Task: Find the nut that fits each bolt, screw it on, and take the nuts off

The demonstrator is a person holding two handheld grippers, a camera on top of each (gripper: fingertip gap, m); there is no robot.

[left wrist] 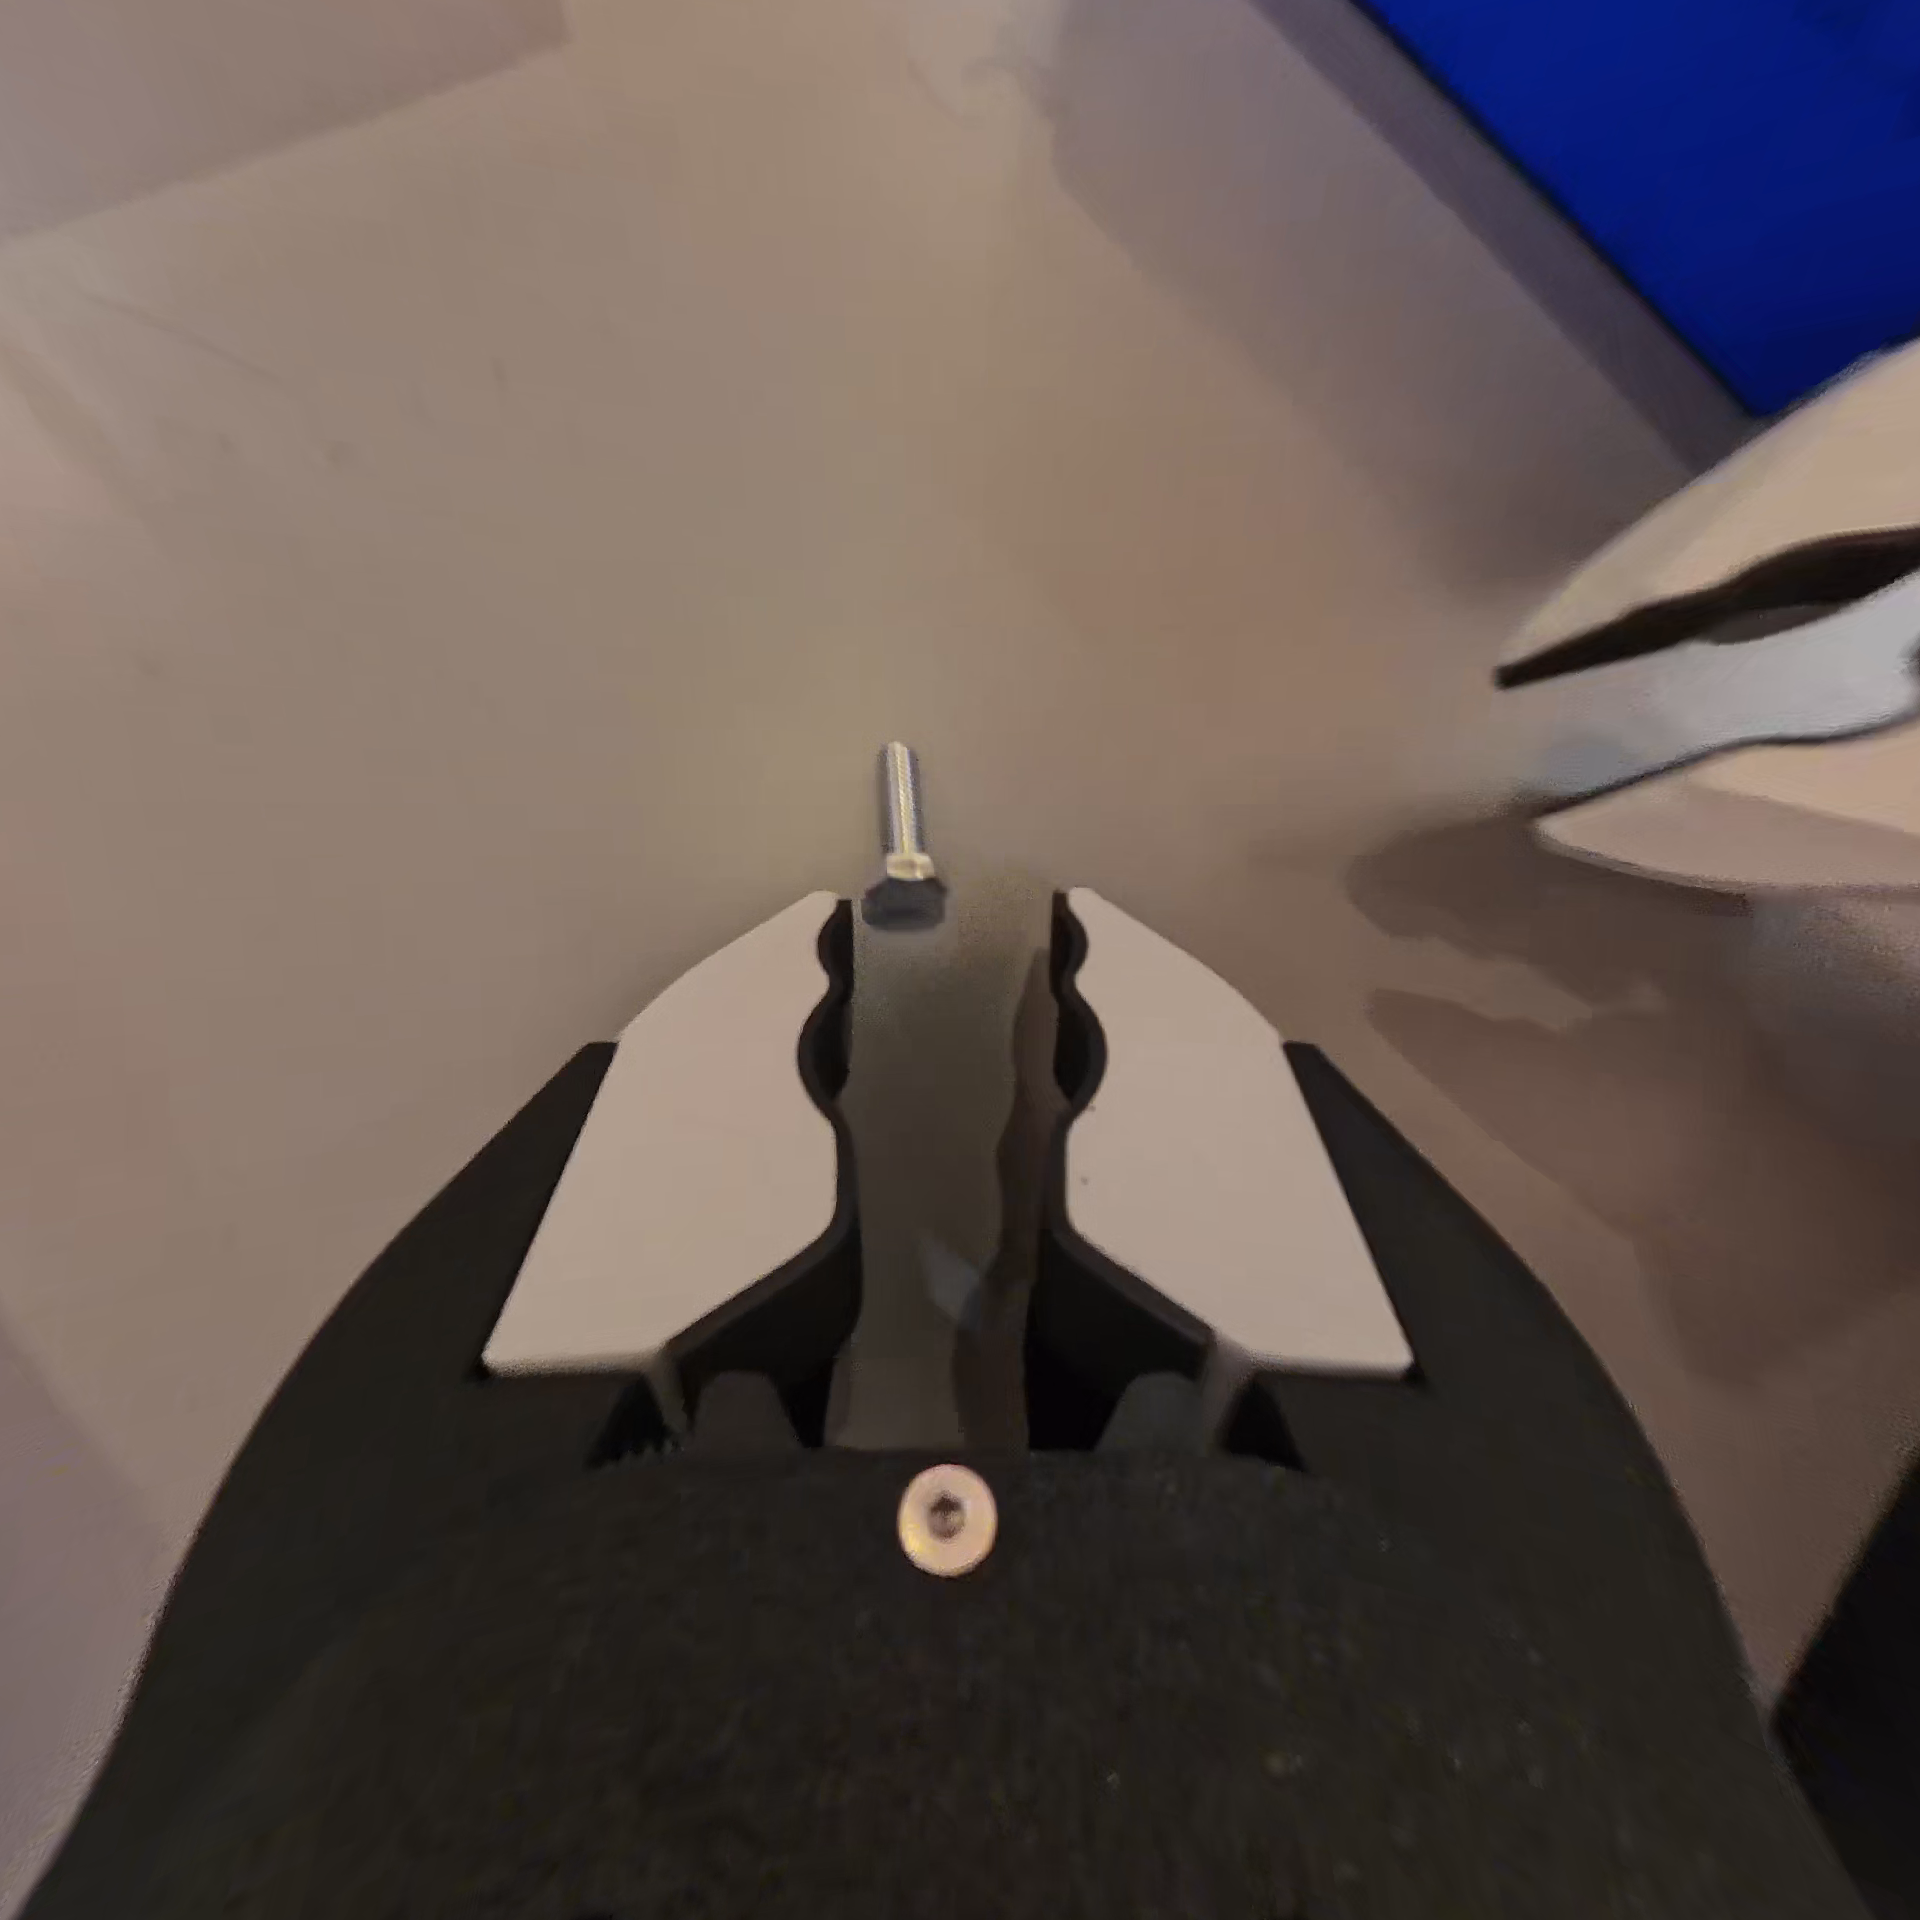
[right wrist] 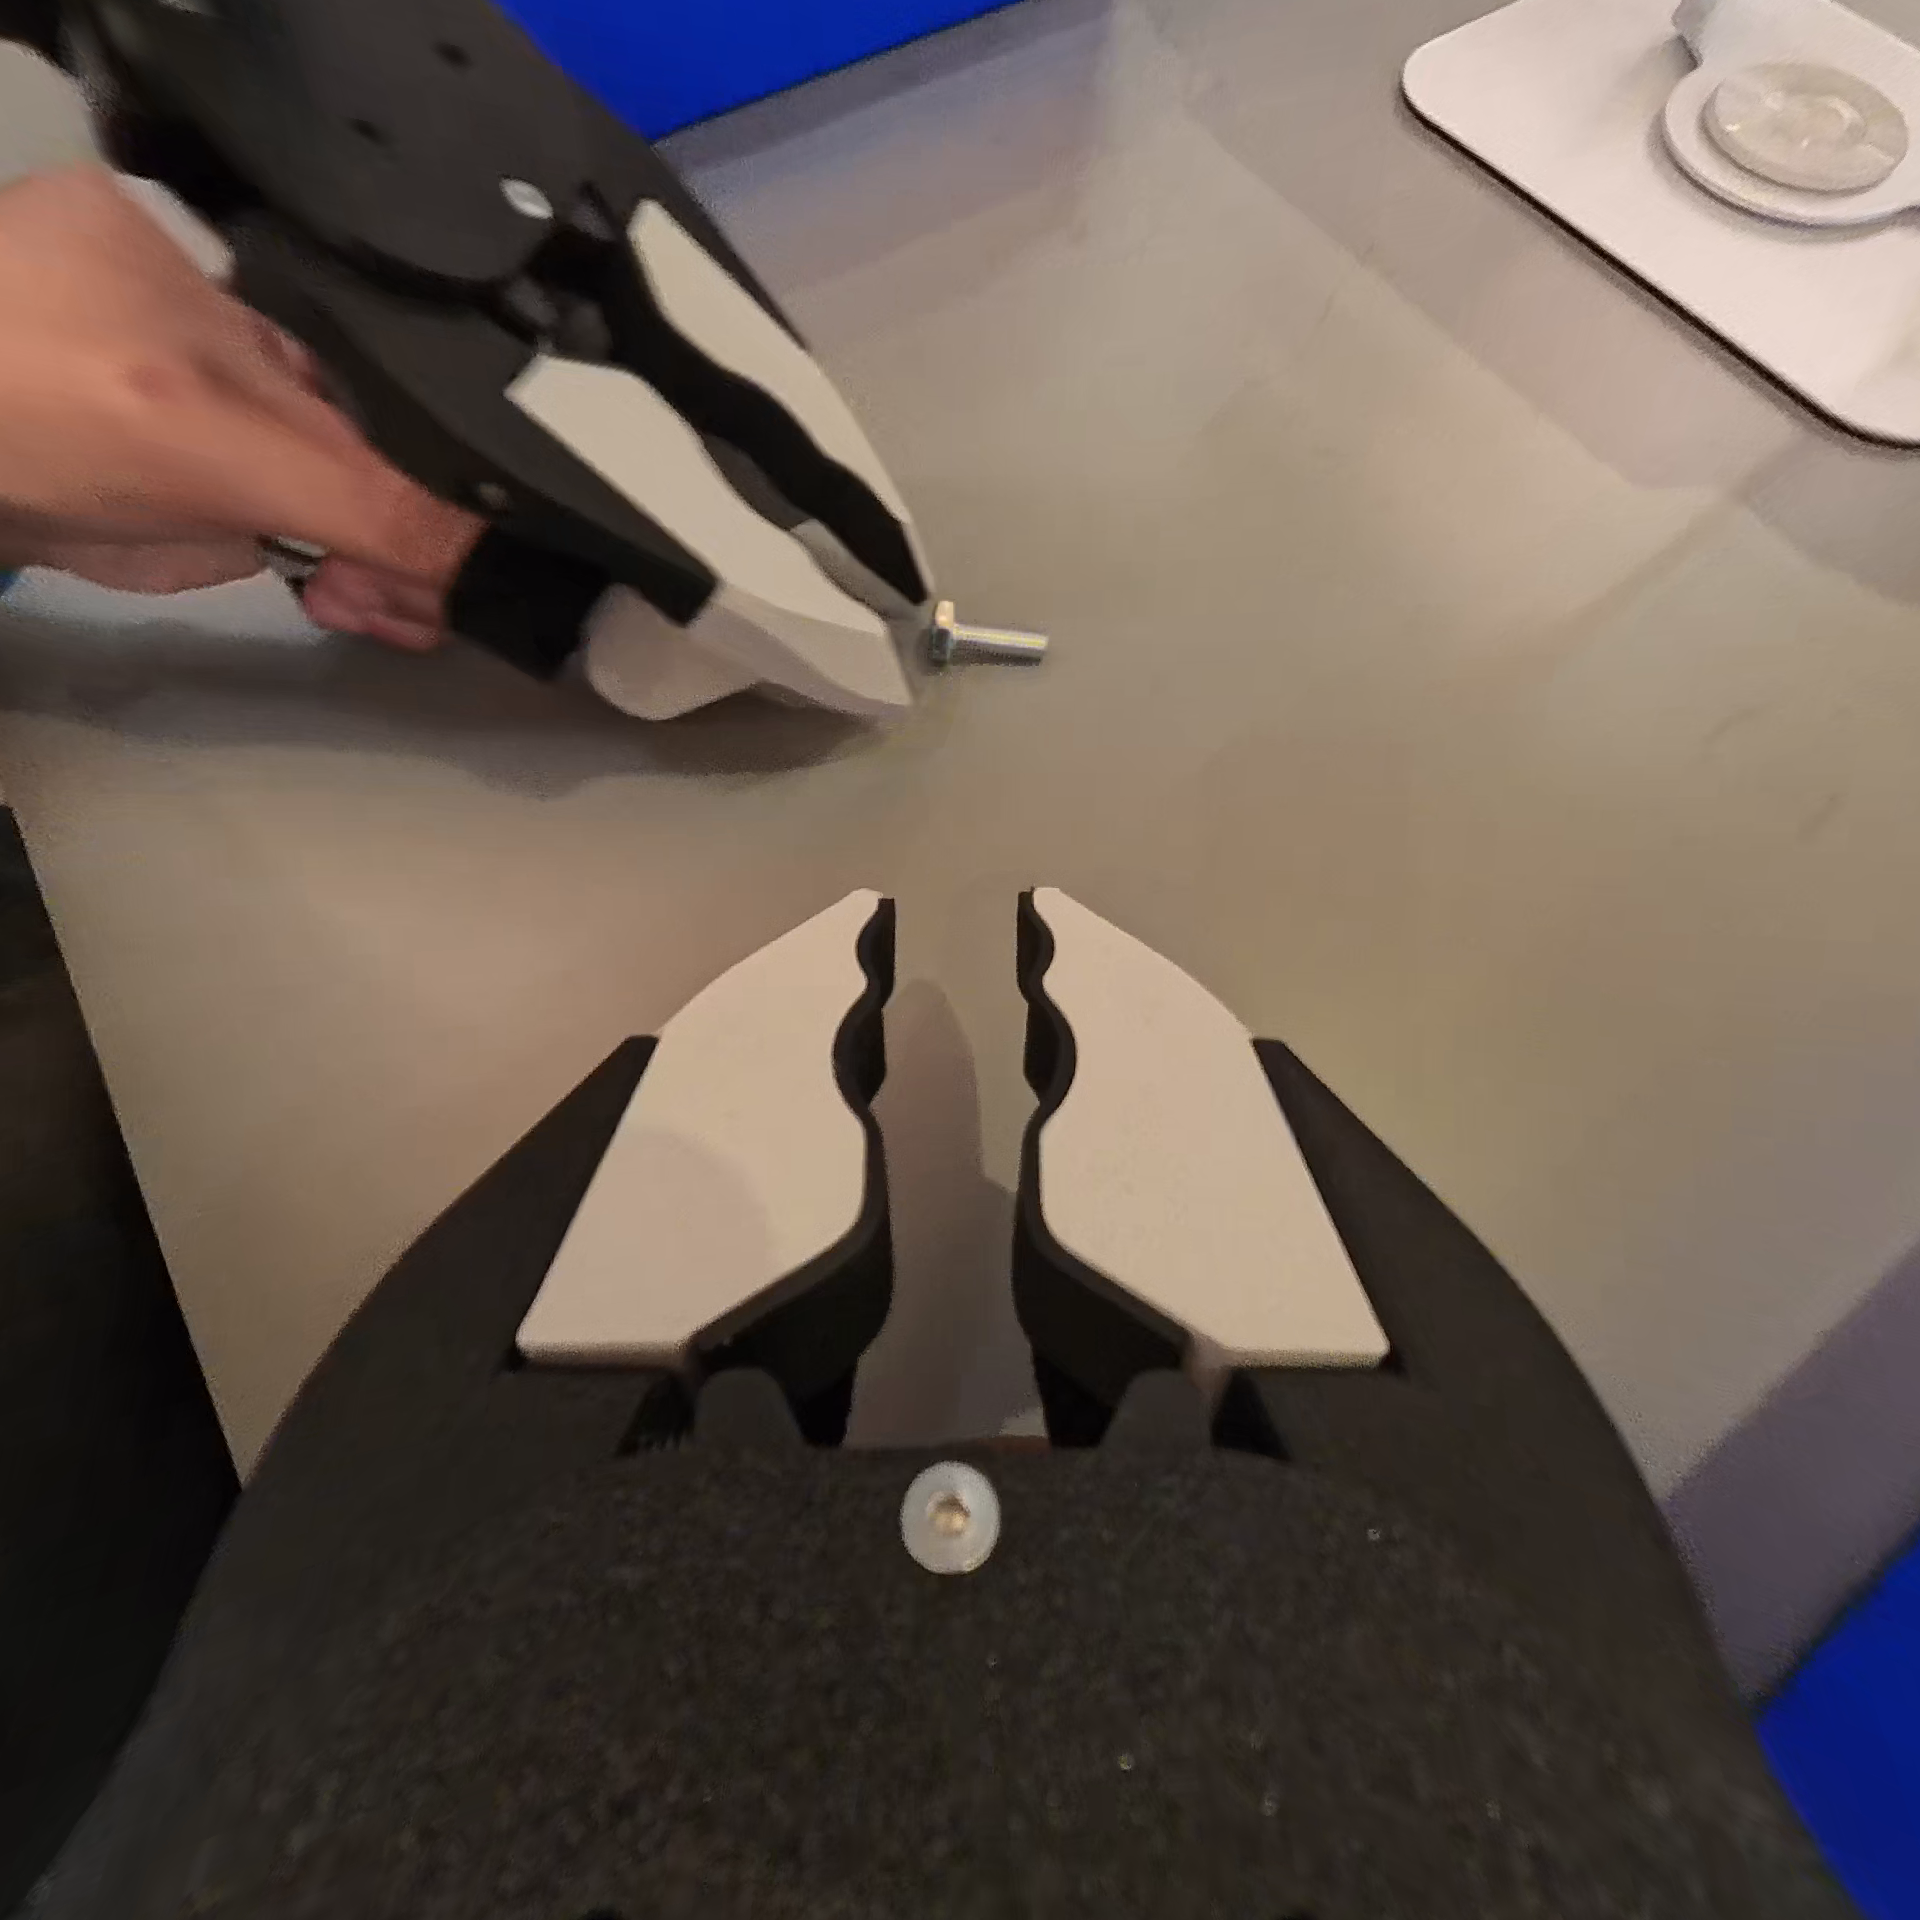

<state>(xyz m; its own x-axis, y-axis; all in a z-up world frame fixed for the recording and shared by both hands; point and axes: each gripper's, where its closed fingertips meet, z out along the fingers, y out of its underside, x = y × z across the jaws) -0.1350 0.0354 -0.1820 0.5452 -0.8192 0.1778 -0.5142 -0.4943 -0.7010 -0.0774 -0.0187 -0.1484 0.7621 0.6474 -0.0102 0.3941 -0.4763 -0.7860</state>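
My left gripper (left wrist: 954, 902) is parted, a bolt (left wrist: 902, 831) lying on the grey table (left wrist: 520, 623) at its left fingertip; the right gripper (left wrist: 1704, 675) is blurred at right.

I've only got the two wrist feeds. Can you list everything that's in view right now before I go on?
Small silver hex-head bolt: one, lying on its side on the tabletop, head right at the left gripper's tips; no nut in view.
White flat mat with rounded corners: one, far right corner of the table in the right wrist view.
White round-based holder with a clear disc: one, on that mat.
Grey tabletop: one, under everything.
Blue surface: beyond the table edge.
Left gripper: black and white, jaws open, bolt head by one tip, not clamped.
Right gripper: black and white, jaws open, holding nothing.
Person's hand: one, holding the left gripper.
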